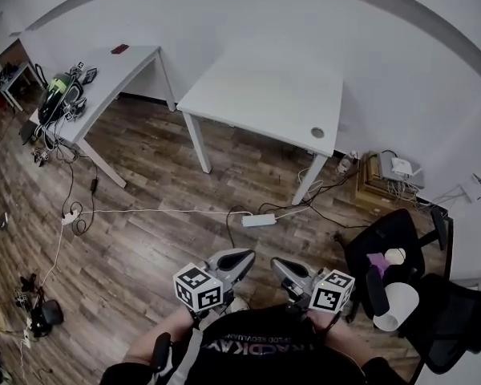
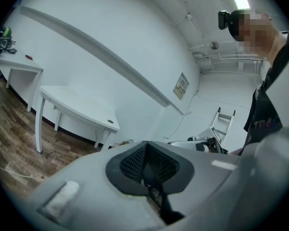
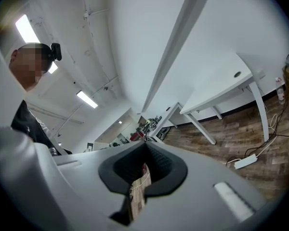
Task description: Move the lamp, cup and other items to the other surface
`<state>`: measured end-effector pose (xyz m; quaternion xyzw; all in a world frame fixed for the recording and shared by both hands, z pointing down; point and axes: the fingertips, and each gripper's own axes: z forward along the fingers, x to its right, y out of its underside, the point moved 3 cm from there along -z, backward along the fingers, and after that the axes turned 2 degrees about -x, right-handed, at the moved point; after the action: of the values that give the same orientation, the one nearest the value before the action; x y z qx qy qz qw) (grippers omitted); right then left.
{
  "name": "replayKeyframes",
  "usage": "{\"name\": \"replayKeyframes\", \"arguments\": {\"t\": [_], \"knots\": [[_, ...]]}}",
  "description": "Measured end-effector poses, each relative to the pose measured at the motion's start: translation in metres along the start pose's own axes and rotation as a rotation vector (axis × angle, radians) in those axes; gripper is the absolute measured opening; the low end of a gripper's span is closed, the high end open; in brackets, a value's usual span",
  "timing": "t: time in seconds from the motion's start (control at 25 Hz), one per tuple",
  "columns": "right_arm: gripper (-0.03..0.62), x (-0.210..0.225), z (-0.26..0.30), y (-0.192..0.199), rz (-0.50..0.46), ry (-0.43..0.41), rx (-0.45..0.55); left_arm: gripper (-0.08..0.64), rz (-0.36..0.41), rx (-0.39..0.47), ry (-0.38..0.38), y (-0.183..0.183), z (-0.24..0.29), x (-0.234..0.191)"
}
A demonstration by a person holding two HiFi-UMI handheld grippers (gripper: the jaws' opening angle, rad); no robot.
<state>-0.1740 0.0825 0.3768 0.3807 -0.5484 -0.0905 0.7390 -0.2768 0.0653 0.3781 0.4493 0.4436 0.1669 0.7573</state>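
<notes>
A white cylinder-shaped item (image 1: pixel 397 305), either a cup or a lamp shade, rests on a black office chair (image 1: pixel 401 239) at the lower right. Behind it lie a purple item (image 1: pixel 376 261) and a cream round knob (image 1: pixel 395 255). Both grippers are held low, close to the person's body. My left gripper (image 1: pixel 244 257) (image 2: pixel 145 146) is shut with nothing between its pads. My right gripper (image 1: pixel 277 265) (image 3: pixel 145 146) is also shut and empty. Both point across the wooden floor toward a bare white table (image 1: pixel 256 95) (image 2: pixel 82 109) (image 3: pixel 221 88). Neither gripper is near the chair's items.
A second white desk (image 1: pixel 112 66) at the left carries cables and gear. A white power strip (image 1: pixel 259 220) (image 3: pixel 244 162) and cords lie on the floor before the table. A wooden box with a white device (image 1: pixel 394 171) stands by the wall. A ladder (image 2: pixel 221 124) leans at the back.
</notes>
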Motion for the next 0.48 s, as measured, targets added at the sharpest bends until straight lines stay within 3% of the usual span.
{"name": "replayKeyframes", "arguments": {"t": [0.24, 0.48], "knots": [[0.003, -0.007, 0.009, 0.005, -0.013, 0.008, -0.017, 0.006, -0.011, -0.007, 0.052, 0.007, -0.001, 0.01], [0.003, -0.003, 0.003, 0.008, -0.007, 0.036, -0.005, 0.006, -0.092, -0.009, 0.017, 0.024, -0.013, -0.006]]}}
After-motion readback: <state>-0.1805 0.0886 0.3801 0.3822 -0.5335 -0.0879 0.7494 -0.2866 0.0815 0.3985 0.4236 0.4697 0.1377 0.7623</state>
